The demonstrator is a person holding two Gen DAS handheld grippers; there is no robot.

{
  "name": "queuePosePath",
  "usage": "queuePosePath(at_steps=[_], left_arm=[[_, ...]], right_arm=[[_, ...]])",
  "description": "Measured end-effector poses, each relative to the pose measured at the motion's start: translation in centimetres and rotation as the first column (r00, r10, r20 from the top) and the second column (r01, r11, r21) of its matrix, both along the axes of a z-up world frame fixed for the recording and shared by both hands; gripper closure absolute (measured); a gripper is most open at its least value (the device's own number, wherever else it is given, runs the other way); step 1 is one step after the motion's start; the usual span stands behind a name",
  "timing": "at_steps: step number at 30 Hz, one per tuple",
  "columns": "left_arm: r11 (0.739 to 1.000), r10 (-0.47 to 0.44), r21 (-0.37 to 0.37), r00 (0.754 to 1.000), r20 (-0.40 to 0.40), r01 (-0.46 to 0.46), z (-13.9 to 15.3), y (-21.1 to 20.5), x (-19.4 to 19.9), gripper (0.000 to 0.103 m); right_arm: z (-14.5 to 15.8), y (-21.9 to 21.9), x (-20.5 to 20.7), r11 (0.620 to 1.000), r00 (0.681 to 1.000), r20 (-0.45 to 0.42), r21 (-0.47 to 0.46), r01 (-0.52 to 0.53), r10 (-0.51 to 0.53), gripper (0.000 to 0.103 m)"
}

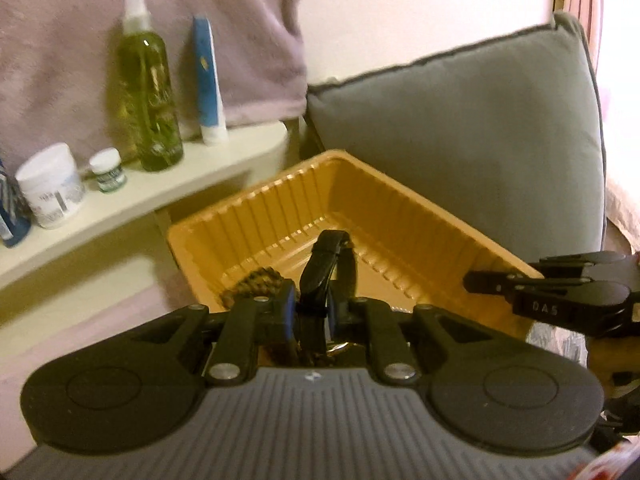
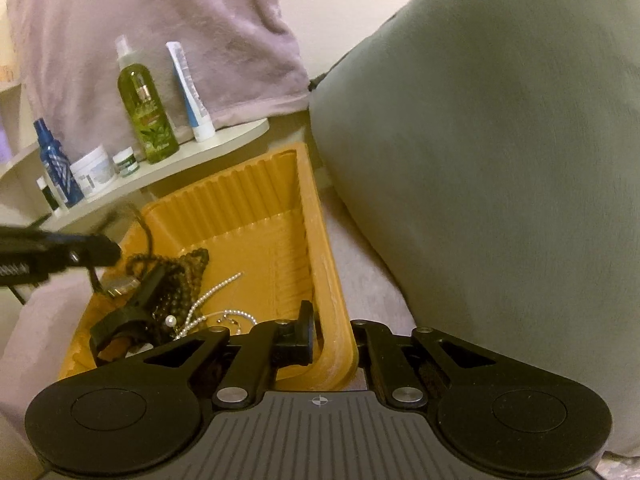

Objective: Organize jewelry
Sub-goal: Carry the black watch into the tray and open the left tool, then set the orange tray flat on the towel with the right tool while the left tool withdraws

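Observation:
An orange plastic tray (image 1: 400,216) lies on the bed in front of a grey cushion. My left gripper (image 1: 312,312) is shut on a black watch strap (image 1: 324,264) and holds it over the tray's near end, beside dark beads (image 1: 256,280). In the right wrist view the tray (image 2: 256,216) holds the dark bead necklace (image 2: 180,280), a pearl string (image 2: 208,300) and the black-strapped watch (image 2: 136,300). My right gripper (image 2: 332,344) straddles the tray's near right wall, pinching it. The left gripper's fingers (image 2: 80,252) show at the left.
A white shelf (image 1: 160,188) to the left carries a green spray bottle (image 1: 150,92), a blue-white tube (image 1: 208,80), two white jars and a blue bottle. A grey cushion (image 1: 480,140) stands behind the tray. A pink blanket (image 2: 160,40) hangs behind the shelf.

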State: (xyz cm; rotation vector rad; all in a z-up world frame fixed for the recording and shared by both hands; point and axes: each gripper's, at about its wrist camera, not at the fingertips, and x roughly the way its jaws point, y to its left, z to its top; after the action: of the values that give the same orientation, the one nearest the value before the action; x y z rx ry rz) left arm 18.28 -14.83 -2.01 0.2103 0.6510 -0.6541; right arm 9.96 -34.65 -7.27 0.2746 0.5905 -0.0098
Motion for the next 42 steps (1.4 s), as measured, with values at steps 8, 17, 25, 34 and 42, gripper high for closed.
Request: queuePosePath(at_steps=[8,17,25,34,42], left_arm=[[0.991,0.105,-0.081,0.994,0.020,-0.103,0.6,3.0,-1.0,0.067],[0.914,0.387,-0.133,0.922,0.004,-0.384,0.3,11.1,-6.2,0.014],[0.848,0.517,-0.109,0.854,-0.050,-0.519,0.2,15.0,-10.7,0.001],[0.805,0.581,-0.067,0.806,-0.114,-0.590,0.7,16.4,-13.8,0.001],[0.776,0.618,-0.055,0.775,-0.135,-0.629,1.0,16.3,-16.3,0.001]], right_arm=[[0.0,-0.6,-0.5,0.998,0.999,0.013,0.040,0.040,-0.040,0.043],[2.9,0.2,-3.0,0.995,0.994,0.026,-0.016,0.103,-0.102,0.036],[5.3,6.2,-4.1,0.999,0.995,-0.094,-0.035,-0.036,0.033,0.026],[5.9,11.1,-6.1,0.982,0.970,-0.177,-0.062,-0.178,0.165,0.025],[6.6,12.6,-8.1,0.969,0.962,-0.187,-0.109,-0.222,0.199,0.025]])
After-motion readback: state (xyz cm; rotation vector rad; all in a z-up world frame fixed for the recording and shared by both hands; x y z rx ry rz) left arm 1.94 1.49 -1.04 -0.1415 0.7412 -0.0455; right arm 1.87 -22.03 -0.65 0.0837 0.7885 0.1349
